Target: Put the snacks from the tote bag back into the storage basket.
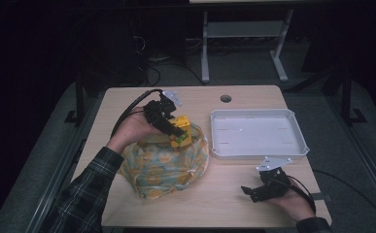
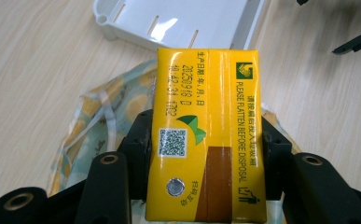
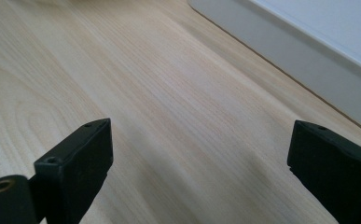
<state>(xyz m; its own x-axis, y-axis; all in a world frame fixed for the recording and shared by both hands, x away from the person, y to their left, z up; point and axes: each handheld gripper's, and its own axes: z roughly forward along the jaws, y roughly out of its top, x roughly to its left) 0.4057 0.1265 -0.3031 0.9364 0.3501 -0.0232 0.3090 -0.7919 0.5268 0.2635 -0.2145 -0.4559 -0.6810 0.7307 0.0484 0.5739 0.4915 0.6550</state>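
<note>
My left gripper [image 1: 175, 130] is shut on a yellow drink carton [image 1: 182, 132], held just above a patterned cloth bag [image 1: 163, 165] at the table's middle left. In the left gripper view the carton [image 2: 206, 135] stands between the two black jaws, its printed top face with a foil straw hole toward the camera, and the left gripper [image 2: 206, 154] clamps its sides. The bag [image 2: 99, 116] lies crumpled beneath. My right gripper [image 1: 249, 191] rests low near the front right edge, jaws wide apart. The right gripper [image 3: 199, 154] shows bare wood between its fingers.
A white plastic tray [image 1: 256, 150] sits at the right of the wooden table [image 1: 234, 199], empty, just beyond my right gripper. The same tray [image 2: 122, 32] lies ahead of the carton. A round cable hole [image 1: 226, 98] is near the far edge.
</note>
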